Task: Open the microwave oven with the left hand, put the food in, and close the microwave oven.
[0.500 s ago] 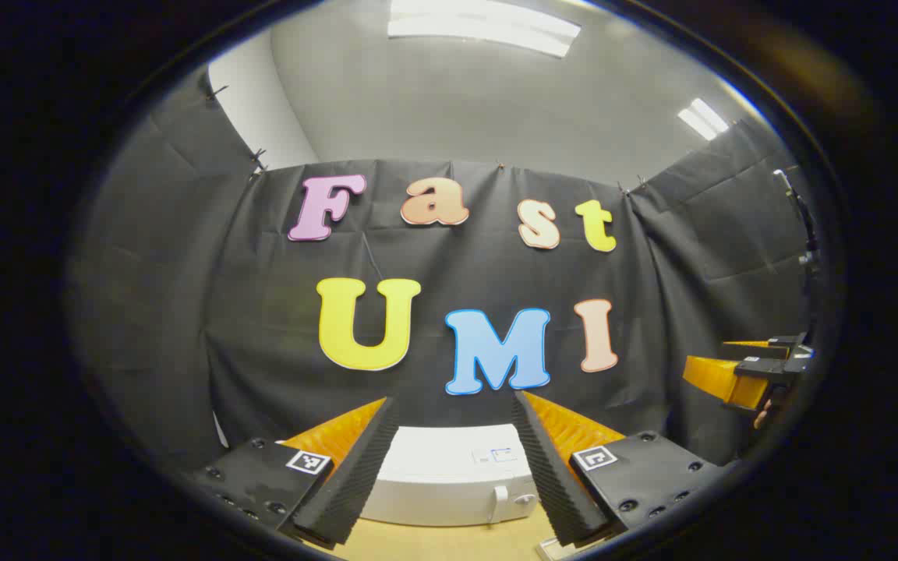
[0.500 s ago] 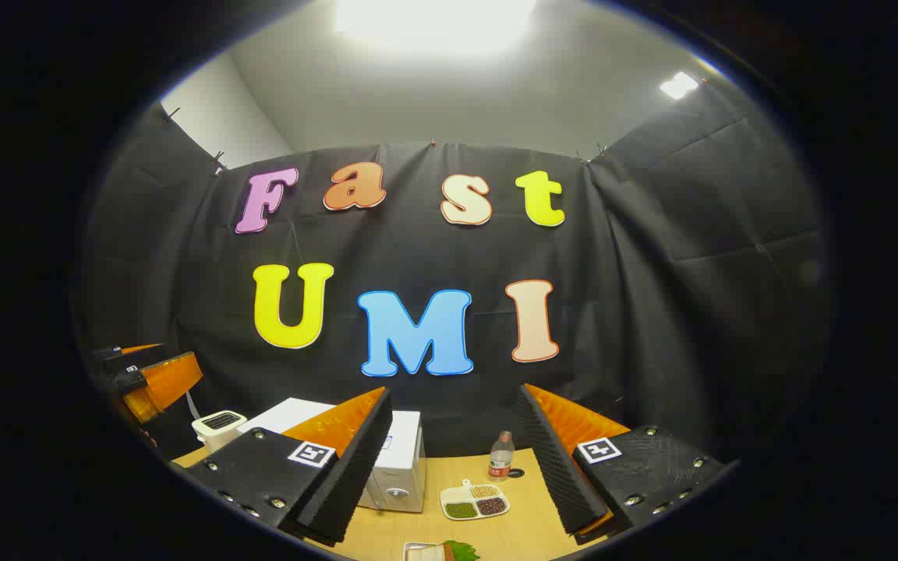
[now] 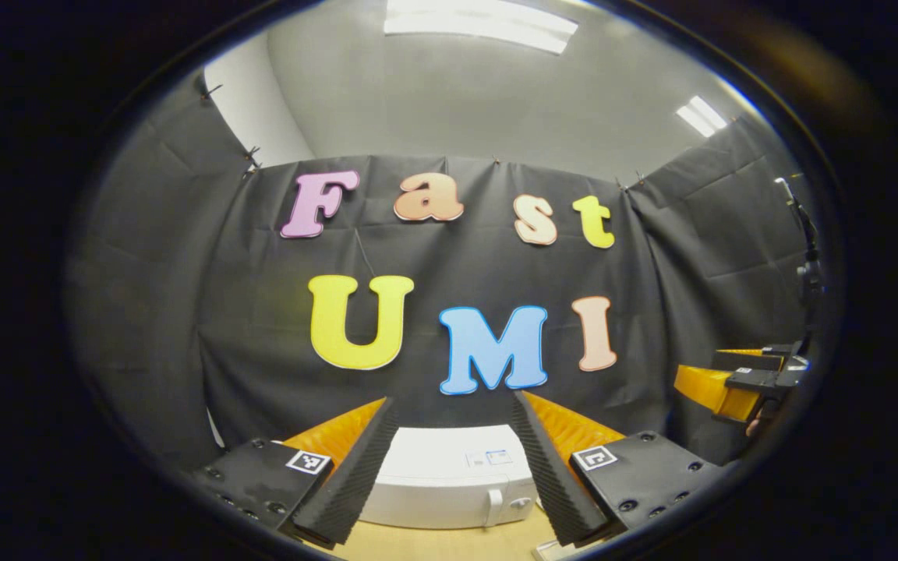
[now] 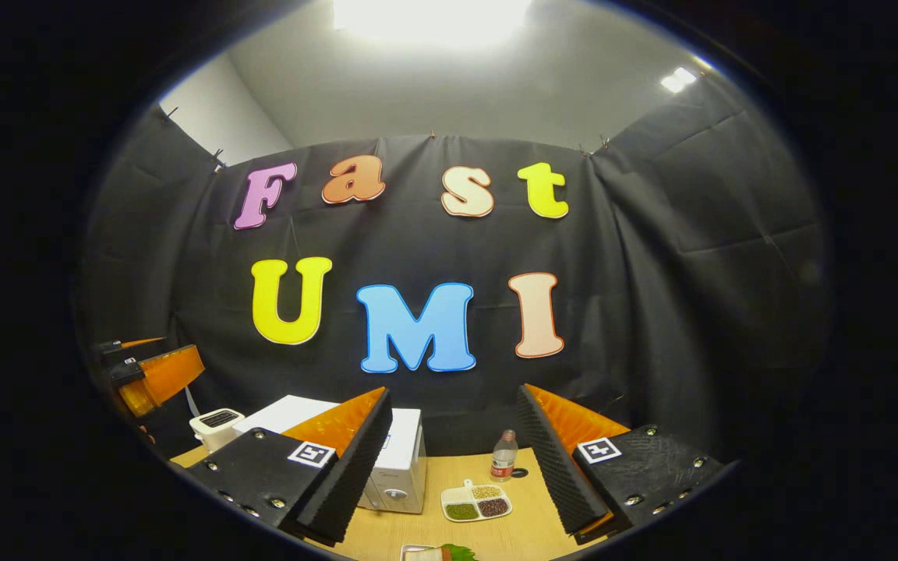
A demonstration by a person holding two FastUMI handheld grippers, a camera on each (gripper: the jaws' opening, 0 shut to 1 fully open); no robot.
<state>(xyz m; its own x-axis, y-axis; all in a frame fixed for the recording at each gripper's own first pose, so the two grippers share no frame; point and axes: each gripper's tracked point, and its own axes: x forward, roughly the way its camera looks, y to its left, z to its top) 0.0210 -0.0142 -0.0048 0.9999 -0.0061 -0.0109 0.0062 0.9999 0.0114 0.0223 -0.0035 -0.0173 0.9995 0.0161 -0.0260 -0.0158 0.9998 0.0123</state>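
A white microwave oven (image 3: 449, 487) stands on the wooden table, door closed, seen from above between the fingers of my left gripper (image 3: 453, 409), which is open and holds nothing, high above it. The same microwave oven (image 4: 402, 467) sits left of centre in the right gripper view. My right gripper (image 4: 455, 397) hangs open and empty well above the table. A plate with food and a green leaf (image 4: 437, 553) lies at the bottom edge. The other gripper shows at the right edge (image 3: 737, 382) of the left gripper view and at the left edge (image 4: 149, 374) of the right gripper view.
On the table (image 4: 527, 534) lie a white divided dish of beans (image 4: 475, 503) and a small plastic bottle (image 4: 503, 456). A small white toaster-like appliance (image 4: 217, 427) stands left of the microwave. Black cloth walls close the booth behind and at both sides.
Both views have shifted slightly; the wall sits a little higher in the right gripper view and the far gripper has dropped slightly in the left gripper view. Both grippers stay open.
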